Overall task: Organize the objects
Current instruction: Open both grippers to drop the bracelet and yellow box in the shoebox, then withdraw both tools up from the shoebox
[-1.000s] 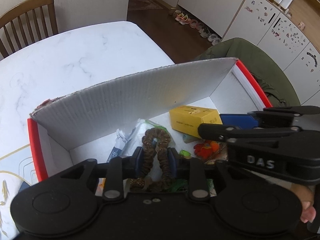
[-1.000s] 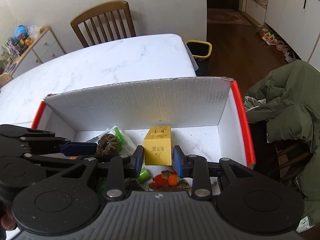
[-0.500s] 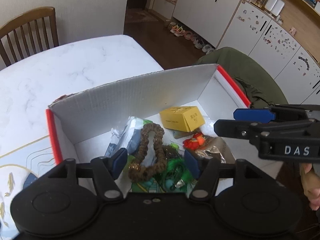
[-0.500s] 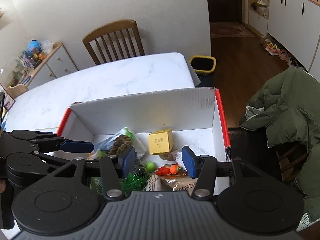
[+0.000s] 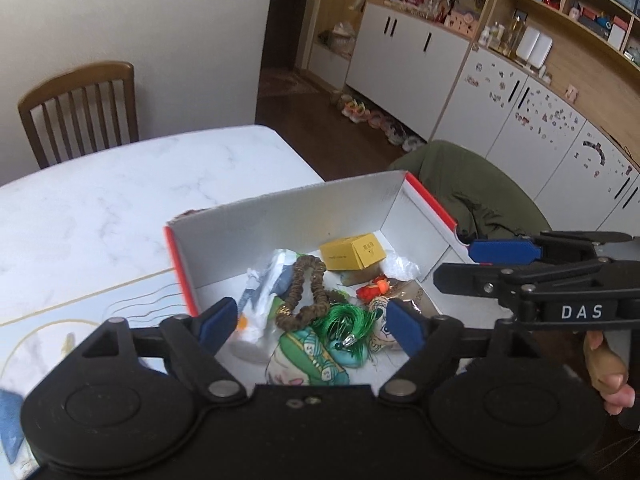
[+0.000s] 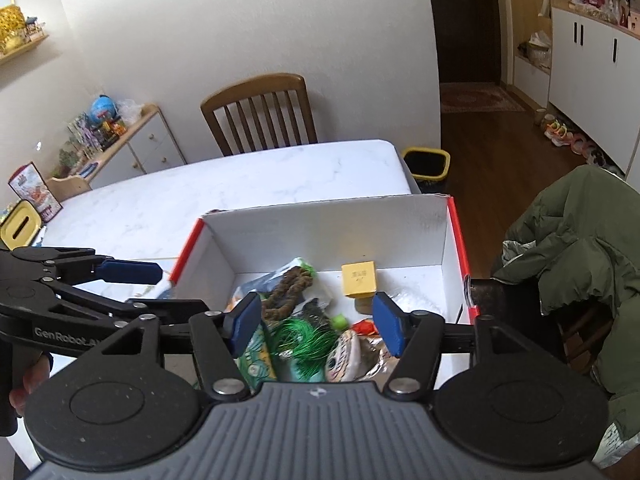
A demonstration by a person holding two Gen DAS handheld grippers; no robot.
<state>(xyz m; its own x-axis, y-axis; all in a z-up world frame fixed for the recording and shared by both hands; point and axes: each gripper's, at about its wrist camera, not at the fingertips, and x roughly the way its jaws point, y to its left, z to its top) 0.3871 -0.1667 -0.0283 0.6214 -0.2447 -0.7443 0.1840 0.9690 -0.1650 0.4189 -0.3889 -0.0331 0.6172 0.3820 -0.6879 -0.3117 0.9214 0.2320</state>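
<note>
Left gripper [image 5: 310, 322] now spread wide and empty, brown scrunchie [image 5: 302, 294] released into cardboard box [image 5: 280, 216], both grippers raised higher, right gripper [image 6: 316, 322] wider.

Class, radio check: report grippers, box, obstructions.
Left gripper open, empty. Right gripper open, empty. Brown scrunchie lying in box. Nothing in the way.

Two wrist cameras, both looking down and forward from above the near edge of the box.

Each view sits behind its own hand-held gripper, left [image 5: 307, 326] and right [image 6: 317, 323], close above the cardboard box [image 5: 280, 220] on the worktop [image 5: 100, 208]. Both share the box inside, the wooden chair [image 6: 260, 114] and each other's gripper.
</note>
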